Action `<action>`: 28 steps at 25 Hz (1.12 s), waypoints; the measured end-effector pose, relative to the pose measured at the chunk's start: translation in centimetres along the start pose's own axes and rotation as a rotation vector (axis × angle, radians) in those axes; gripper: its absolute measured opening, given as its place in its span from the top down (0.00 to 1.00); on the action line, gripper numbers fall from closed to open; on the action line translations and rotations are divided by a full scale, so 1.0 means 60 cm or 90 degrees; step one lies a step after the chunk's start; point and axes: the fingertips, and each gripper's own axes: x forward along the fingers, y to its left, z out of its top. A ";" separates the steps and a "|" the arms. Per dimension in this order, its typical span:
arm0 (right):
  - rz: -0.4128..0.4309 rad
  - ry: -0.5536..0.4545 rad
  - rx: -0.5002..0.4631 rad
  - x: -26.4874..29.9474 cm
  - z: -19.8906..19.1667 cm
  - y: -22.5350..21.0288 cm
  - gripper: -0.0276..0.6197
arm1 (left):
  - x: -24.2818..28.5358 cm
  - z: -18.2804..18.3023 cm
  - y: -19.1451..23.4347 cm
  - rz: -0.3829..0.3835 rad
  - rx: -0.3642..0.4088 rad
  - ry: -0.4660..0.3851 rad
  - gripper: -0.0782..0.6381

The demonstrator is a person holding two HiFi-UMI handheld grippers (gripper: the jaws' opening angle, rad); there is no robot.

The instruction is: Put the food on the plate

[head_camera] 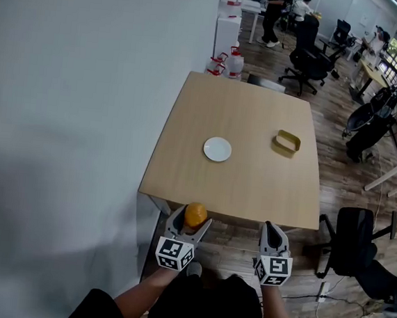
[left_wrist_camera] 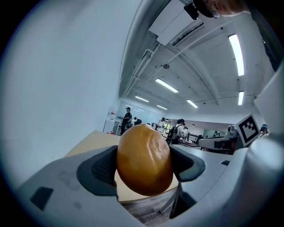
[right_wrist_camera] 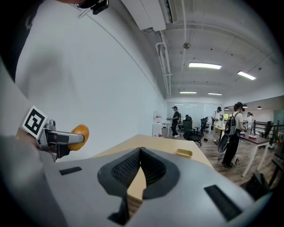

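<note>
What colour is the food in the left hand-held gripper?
Orange food, clearest in the left gripper view.

The left claw [head_camera: 191,220] and the right claw [head_camera: 274,232] share one build: smooth, light grey plastic shells that narrow toward the tips. Behind each sits a white cube faced with black square markers, the left cube [head_camera: 175,253] and the right cube [head_camera: 273,270]. In the left gripper view the pads [left_wrist_camera: 103,167] lining the jaws are black, rounded and covered in a fine grid texture. The right gripper view shows the same dark lining, with small dark rectangular insets [right_wrist_camera: 70,170] set into the grey shell. The person wears a black top [head_camera: 205,306], and its left sleeve [head_camera: 93,309] ends short of the forearm.
</note>
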 end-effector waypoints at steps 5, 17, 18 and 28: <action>0.005 0.008 0.008 0.035 -0.011 -0.015 0.86 | 0.022 -0.020 0.026 0.013 -0.018 0.008 0.43; 0.049 -0.001 0.050 0.157 -0.011 -0.024 0.86 | 0.101 -0.044 0.090 0.051 -0.012 0.048 0.43; 0.057 -0.001 0.052 0.176 -0.009 -0.026 0.86 | 0.115 -0.043 0.098 0.053 -0.007 0.050 0.43; 0.113 -0.004 0.050 0.362 0.043 -0.072 0.87 | 0.284 -0.046 0.189 0.064 -0.043 0.097 0.43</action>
